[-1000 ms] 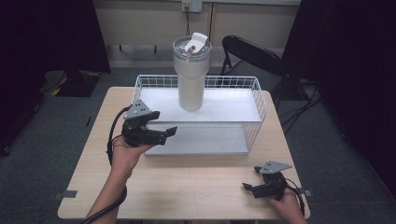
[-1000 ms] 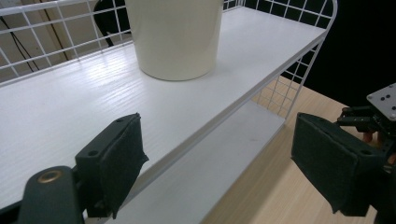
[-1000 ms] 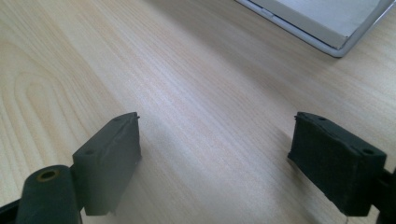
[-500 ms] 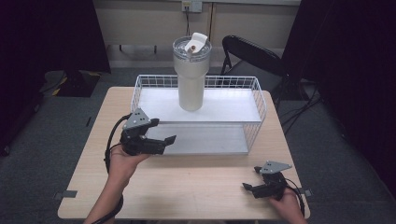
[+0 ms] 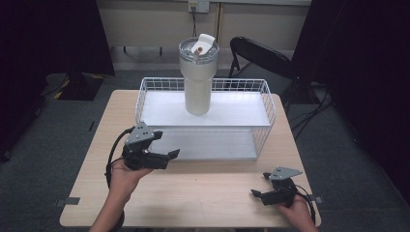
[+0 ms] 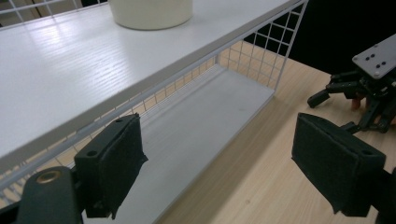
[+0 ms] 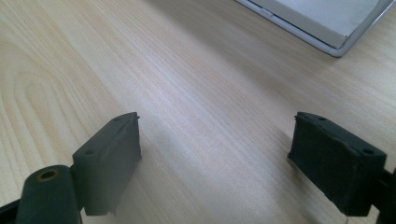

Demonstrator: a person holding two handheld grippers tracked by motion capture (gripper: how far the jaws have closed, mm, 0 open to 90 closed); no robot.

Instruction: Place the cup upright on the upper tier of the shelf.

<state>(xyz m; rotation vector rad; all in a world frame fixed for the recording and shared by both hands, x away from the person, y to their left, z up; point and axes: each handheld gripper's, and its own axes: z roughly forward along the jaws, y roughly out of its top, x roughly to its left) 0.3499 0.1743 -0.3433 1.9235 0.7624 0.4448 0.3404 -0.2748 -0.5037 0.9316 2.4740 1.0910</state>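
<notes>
Left gripper (image 5: 170,155): held in the person's left hand (image 5: 126,170) above the wooden table (image 5: 203,193), jaws spread wide apart with nothing between them. They point at the front edge of the wire rack (image 5: 267,118), just ahead of them. In the left gripper view the same gripper (image 6: 219,172) looks along the rack (image 6: 252,56): upper white shelf (image 6: 93,60) above the jaws at upper left, lower shelf (image 6: 196,121) straight ahead and below.

Tumbler (image 5: 198,77): cream, tall, clear lid with a raised flip spout; stands upright on the upper shelf (image 5: 227,108), well ahead of the left gripper and a little to its right (in the left gripper view its base (image 6: 150,11) sits at the top edge).

Right gripper (image 5: 255,194): in the person's right hand (image 5: 299,212) at the table's near right corner, low over the tabletop, well apart from the rack. Jaws wide apart, gripping nothing; its own view (image 7: 217,163) has bare wood (image 7: 187,93) between the pads and a corner of the lower shelf (image 7: 327,21) far ahead at upper right.

Chair (image 5: 261,55): black, beyond the table.
</notes>
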